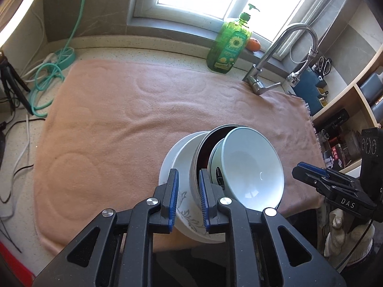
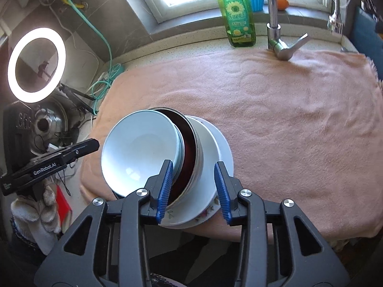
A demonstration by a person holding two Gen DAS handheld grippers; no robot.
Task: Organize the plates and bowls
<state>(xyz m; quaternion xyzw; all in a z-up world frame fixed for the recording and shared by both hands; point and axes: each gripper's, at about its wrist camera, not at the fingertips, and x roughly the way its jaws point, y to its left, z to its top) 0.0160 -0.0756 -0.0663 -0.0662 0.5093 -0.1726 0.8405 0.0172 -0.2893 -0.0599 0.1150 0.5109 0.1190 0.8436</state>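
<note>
Near the front edge of a pink towel (image 1: 119, 119) stands a nested stack. A white plate (image 1: 167, 162) (image 2: 225, 153) lies at the bottom. On it sit a white floral bowl (image 1: 189, 205) (image 2: 204, 134), a metal bowl with a dark red inside (image 1: 210, 143) (image 2: 189, 148), and a pale blue bowl (image 1: 249, 167) (image 2: 138, 153) tilted on top. My left gripper (image 1: 188, 191) is open, its pads either side of the floral bowl's wall. My right gripper (image 2: 194, 184) is open astride the metal and floral bowls' rims. Each gripper shows in the other's view: right gripper (image 1: 308, 172), left gripper (image 2: 91, 143).
A green soap bottle (image 1: 229, 43) (image 2: 239, 16) and a chrome faucet (image 1: 270, 55) (image 2: 273, 12) stand at the towel's far edge below the window. Green cables (image 1: 47, 76) lie on one side near a ring light (image 2: 36, 64). Shelves (image 1: 347, 110) stand on the other side.
</note>
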